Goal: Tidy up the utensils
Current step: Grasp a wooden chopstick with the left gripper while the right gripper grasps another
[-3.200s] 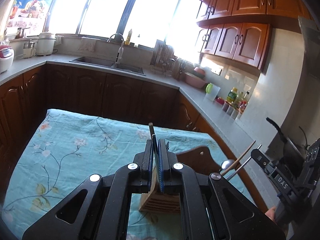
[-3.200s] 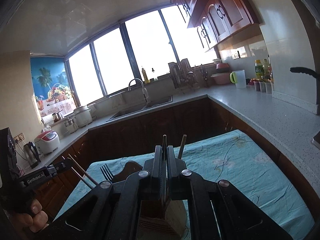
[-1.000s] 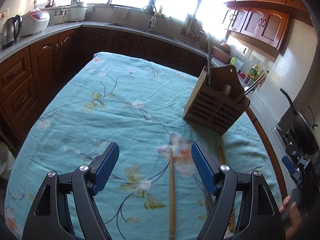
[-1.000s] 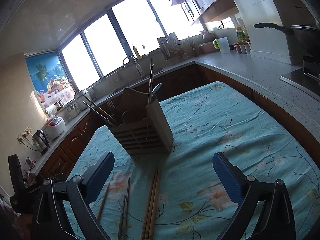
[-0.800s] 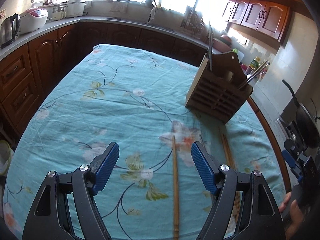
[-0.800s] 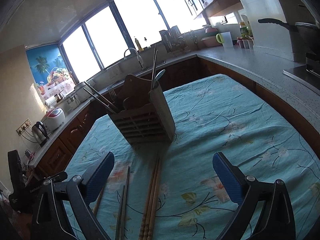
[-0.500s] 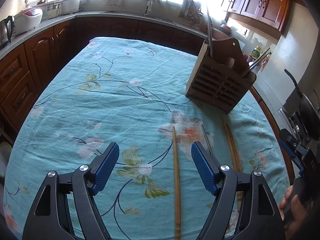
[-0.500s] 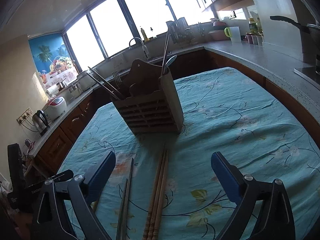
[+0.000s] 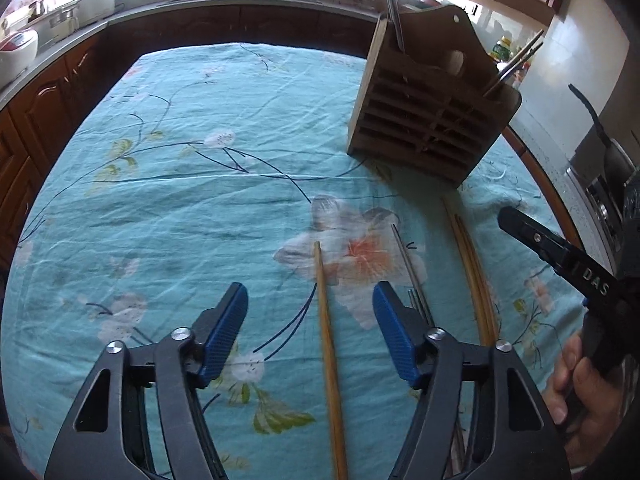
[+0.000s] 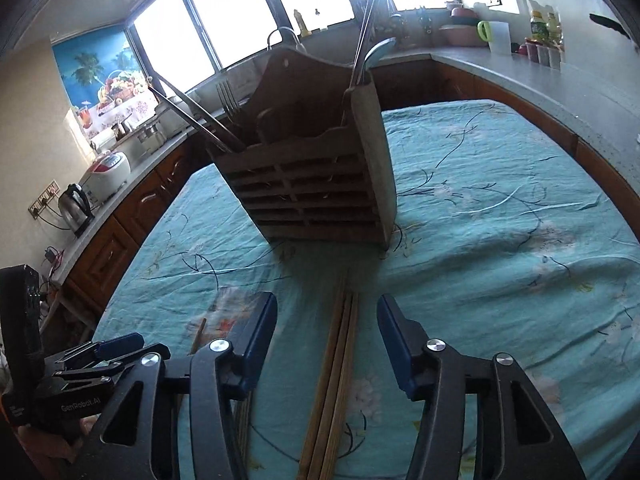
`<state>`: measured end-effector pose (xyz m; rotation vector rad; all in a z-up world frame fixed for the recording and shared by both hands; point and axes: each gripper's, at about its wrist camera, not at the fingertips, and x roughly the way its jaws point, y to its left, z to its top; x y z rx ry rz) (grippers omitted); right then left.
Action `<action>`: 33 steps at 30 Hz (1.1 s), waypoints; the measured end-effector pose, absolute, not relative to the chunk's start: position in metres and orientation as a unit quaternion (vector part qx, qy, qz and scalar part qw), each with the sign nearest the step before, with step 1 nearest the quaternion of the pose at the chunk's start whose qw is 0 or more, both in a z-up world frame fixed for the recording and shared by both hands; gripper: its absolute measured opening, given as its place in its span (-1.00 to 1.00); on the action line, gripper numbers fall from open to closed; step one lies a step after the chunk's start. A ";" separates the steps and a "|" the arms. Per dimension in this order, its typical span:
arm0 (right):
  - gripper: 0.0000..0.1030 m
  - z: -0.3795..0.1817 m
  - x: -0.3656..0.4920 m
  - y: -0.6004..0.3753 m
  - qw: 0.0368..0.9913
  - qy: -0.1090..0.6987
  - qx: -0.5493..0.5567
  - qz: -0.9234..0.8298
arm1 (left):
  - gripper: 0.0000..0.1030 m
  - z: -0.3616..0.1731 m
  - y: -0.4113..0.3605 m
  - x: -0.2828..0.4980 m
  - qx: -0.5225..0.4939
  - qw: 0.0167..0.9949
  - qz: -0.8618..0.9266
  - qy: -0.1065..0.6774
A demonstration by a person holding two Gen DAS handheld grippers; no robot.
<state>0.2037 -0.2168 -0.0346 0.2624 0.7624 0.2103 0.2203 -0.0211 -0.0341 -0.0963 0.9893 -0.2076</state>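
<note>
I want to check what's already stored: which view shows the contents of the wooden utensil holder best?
The right wrist view: the wooden utensil holder faces the camera, with a fork, a spoon and metal chopsticks sticking out of it. The left wrist view shows the holder at an angle, its contents mostly hidden.

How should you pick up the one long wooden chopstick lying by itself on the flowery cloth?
Grip the single wooden chopstick across its thin shaft, near the middle, coming down from above. It lies flat on the tablecloth, so the left gripper must straddle it, one finger each side.

wooden chopsticks (image 10: 336,364) between closing fingers (image 10: 260,332)
</note>
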 end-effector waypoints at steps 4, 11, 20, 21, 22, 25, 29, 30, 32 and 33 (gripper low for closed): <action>-0.23 -0.044 0.221 -0.213 0.908 0.387 0.117 0.105 | 0.13 -0.043 -0.027 0.229 -0.043 0.864 -0.105 0.490; -0.40 -0.057 0.247 -0.206 0.899 0.414 0.094 0.106 | 0.02 -0.054 -0.033 0.239 -0.034 0.859 -0.108 0.499; -0.71 -0.071 0.266 -0.191 0.892 0.439 0.045 0.096 | -0.39 -0.059 -0.046 0.240 0.010 0.873 -0.089 0.479; -0.76 -0.071 0.268 -0.188 0.894 0.437 0.034 0.092 | -0.49 -0.059 -0.047 0.240 0.019 0.875 -0.089 0.476; -0.81 -0.071 0.268 -0.187 0.895 0.436 0.031 0.089 | -0.56 -0.059 -0.048 0.240 0.024 0.876 -0.090 0.474; -0.87 -0.070 0.271 -0.190 0.893 0.440 0.038 0.088 | -0.88 -0.059 -0.046 0.242 0.016 0.874 -0.099 0.475; -0.89 -0.065 0.265 -0.197 0.892 0.436 0.062 0.096 | -0.91 -0.058 -0.034 0.243 -0.018 0.870 -0.108 0.480; -0.89 -0.061 0.261 -0.199 0.894 0.431 0.066 0.099 | -0.91 -0.056 -0.032 0.242 -0.024 0.871 -0.110 0.478; -0.90 -0.051 0.252 -0.202 0.898 0.421 0.076 0.106 | -0.91 -0.050 -0.026 0.239 -0.037 0.873 -0.114 0.473; -0.90 -0.046 0.247 -0.205 0.900 0.415 0.081 0.108 | -0.91 -0.046 -0.024 0.236 -0.044 0.874 -0.117 0.470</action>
